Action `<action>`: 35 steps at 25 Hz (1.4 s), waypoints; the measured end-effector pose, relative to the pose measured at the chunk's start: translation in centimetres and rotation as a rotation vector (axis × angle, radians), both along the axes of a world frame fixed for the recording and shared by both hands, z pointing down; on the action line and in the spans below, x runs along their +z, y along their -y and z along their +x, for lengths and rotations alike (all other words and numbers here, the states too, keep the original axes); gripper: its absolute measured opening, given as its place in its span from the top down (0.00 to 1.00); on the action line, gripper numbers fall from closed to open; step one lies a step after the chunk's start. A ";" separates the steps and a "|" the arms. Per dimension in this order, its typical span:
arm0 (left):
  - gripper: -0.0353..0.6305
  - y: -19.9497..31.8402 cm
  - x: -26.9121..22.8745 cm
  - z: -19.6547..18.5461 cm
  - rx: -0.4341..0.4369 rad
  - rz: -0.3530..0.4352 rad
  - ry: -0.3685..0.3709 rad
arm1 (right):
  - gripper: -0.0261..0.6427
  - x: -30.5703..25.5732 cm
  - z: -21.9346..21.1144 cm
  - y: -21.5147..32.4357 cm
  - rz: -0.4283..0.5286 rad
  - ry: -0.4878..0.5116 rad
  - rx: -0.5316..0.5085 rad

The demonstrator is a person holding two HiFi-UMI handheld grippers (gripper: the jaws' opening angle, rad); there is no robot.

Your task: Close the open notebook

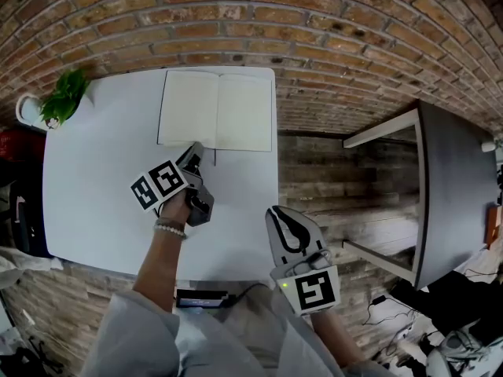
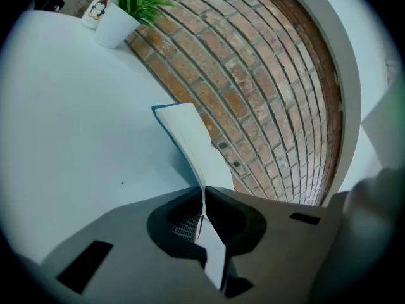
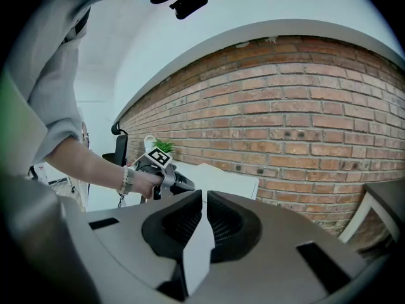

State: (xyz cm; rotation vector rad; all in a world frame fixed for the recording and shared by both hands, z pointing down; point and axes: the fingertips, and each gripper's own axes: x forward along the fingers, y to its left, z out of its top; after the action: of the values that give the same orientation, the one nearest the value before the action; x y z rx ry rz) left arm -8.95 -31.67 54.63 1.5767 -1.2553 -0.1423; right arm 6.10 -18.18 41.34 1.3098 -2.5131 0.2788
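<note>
One notebook [image 1: 216, 110], spine toward brick wall [image 1: 330, 30]

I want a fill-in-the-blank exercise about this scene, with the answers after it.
1. The left gripper has its jaws closed on the near edge of the open ____.
2. The right gripper, jaws together, holds ____.
3. In the head view, the potted plant stands at the far ____ corner of the white table.
Answers: notebook; nothing; left.

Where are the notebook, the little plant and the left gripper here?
notebook [image 1: 189, 108], head view, on its left page.
plant [image 1: 64, 93], head view, on the leaves.
left gripper [image 1: 196, 148], head view, at its jaw tips.
</note>
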 end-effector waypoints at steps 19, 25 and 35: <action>0.90 -0.3 -1.3 2.3 0.284 0.100 0.410 | 0.88 -0.3 0.3 -0.8 0.013 -0.005 0.008; 0.90 -0.2 -1.7 3.1 0.367 0.132 0.546 | 0.88 -0.4 0.3 -0.9 0.014 -0.005 0.008; 0.90 -0.4 -1.6 5.1 0.555 0.178 0.751 | 0.88 -0.4 0.3 -1.0 0.011 -0.012 0.009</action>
State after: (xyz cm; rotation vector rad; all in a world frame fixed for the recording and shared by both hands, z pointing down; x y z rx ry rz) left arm -3.82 -31.31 53.02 2.1749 -1.3085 0.7729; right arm 6.43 -17.18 40.89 1.3236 -2.5025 0.2594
